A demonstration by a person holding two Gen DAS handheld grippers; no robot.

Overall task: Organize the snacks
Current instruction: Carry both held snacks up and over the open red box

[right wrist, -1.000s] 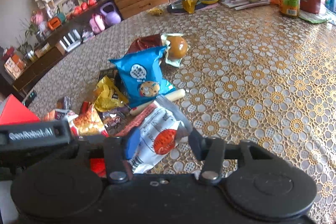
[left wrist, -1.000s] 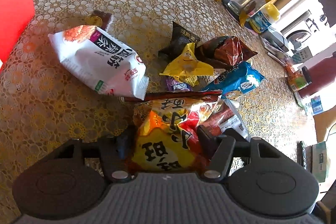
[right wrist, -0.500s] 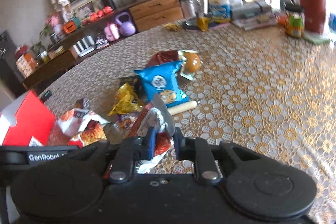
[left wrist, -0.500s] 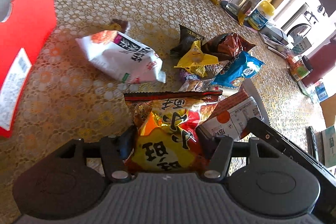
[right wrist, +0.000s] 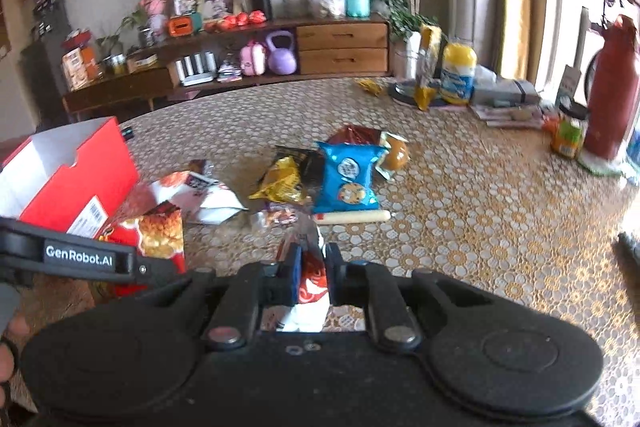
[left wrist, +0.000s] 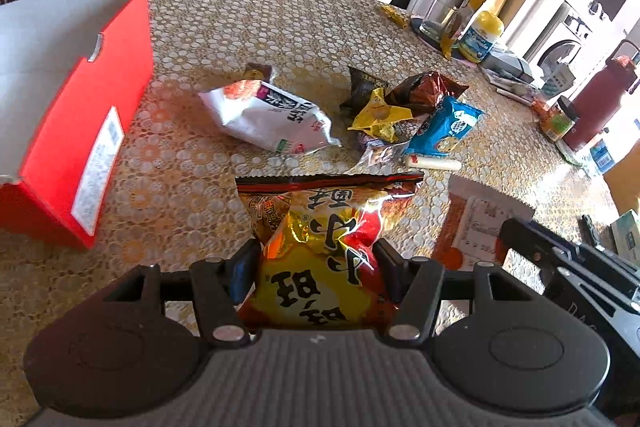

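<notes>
Item 1, nearest: left gripper [left wrist: 316, 269], fingers pinching yellow-red chip bag [left wrist: 324, 247] at its lower part; bag lifted clear of table [left wrist: 240, 27], top seam pointing away. Est. light, puffy, crinkly foil; slippery, contents crush easy. Hold looks best at seam or a corner, gentle squeeze, not mid-belly.

Item 2: right gripper [right wrist: 312, 267], fingers pressed nearly together on red-white packet [right wrist: 310, 283], thin edge-on grip; packet hangs off table. Est. light, floppy; flat crimped end = safest hold.

Item 3, left side: red box [left wrist: 92, 131], lid off, white inside, empty as far as visible. Likely drop spot for snacks (judgement).

Item 4, mid-table, loose pile:
- white bag [left wrist: 272, 115], lying flat, near box; soft, prob. heaviest of lot.
- pale stick [left wrist: 434, 163], rolls easy.
- blue cookie pack [left wrist: 444, 127], touching yellow pack [left wrist: 380, 115].
- dark pack [left wrist: 362, 87] and brown foil bag [left wrist: 426, 93] behind, overlapping.
- sm. round bun in clear wrap [right wrist: 396, 155], beside blue pack.

Item 5, far edge: yellow-lid jar [left wrist: 480, 39], red bottle [left wrist: 600, 103], papers. Not snacks; leave.
</notes>
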